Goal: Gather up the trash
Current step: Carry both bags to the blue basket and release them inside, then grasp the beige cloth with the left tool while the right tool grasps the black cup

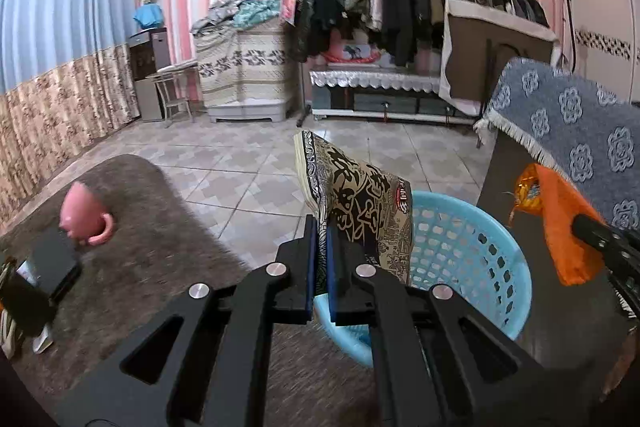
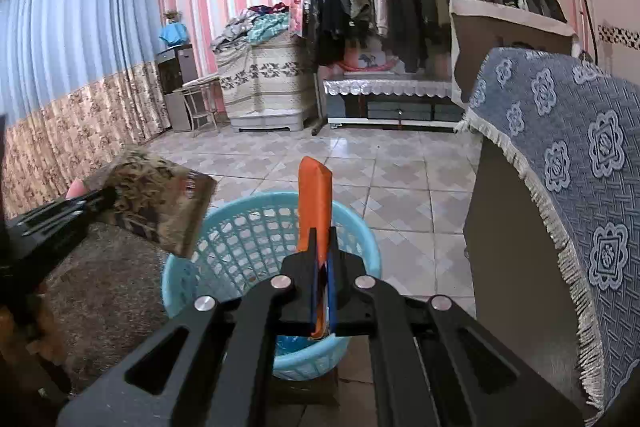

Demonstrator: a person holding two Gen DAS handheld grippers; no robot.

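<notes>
My left gripper (image 1: 320, 227) is shut on a beige snack bag with black print (image 1: 356, 203), held upright above the near rim of a light blue plastic basket (image 1: 472, 251). In the right wrist view the same beige bag (image 2: 160, 203) hangs at the left, over the basket's left edge. My right gripper (image 2: 323, 239) is shut on an orange wrapper (image 2: 314, 199), which stands up over the blue basket (image 2: 256, 239). The left wrist view shows that orange wrapper (image 1: 564, 223) at the right, beside the basket. A scrap of blue lies at the basket's bottom.
A table with a brown fuzzy cover (image 1: 160, 255) lies to the left, bearing a pink mug (image 1: 82, 215) and a dark phone (image 1: 52, 263). A cabinet under a blue patterned cloth (image 2: 560, 155) stands close on the right. Tiled floor (image 2: 380, 167) stretches toward a clothes rack (image 2: 420, 7).
</notes>
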